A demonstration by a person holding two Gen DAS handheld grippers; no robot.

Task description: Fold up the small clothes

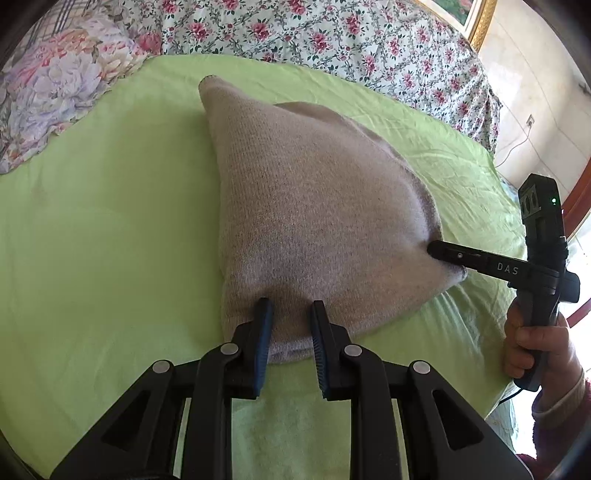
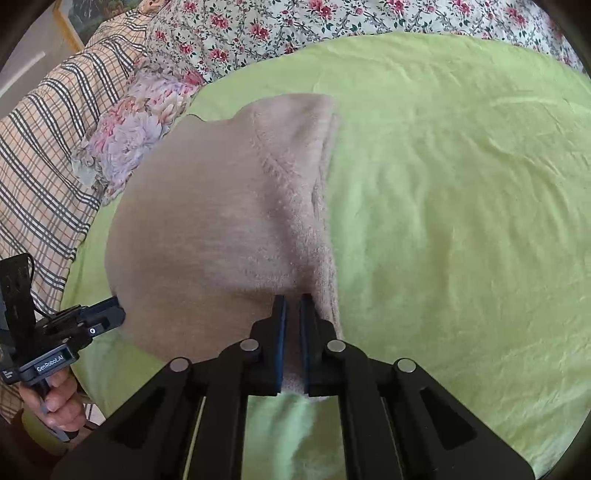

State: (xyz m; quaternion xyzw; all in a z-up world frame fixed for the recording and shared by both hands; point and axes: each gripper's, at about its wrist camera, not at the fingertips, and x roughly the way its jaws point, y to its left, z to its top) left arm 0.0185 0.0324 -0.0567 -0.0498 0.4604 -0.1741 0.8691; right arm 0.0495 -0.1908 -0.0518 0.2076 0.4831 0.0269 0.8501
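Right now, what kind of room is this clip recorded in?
Most likely a bedroom. The beige knit garment lies on a bed under a green sheet, with a floral quilt and a plaid pillow behind it.

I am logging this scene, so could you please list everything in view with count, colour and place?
knit garment: one, beige, middle of the green sheet.
green sheet: one, lime, spread over the bed.
floral cover: one, white with red flowers, behind the sheet.
floral pillow: one, lilac and pink, far left.
plaid cloth: one, tan checks, beside the pillow.
picture frame: one, gold, on the wall.
left gripper: fingers apart around the garment's near edge.
right gripper: fingers pinching the garment's edge.
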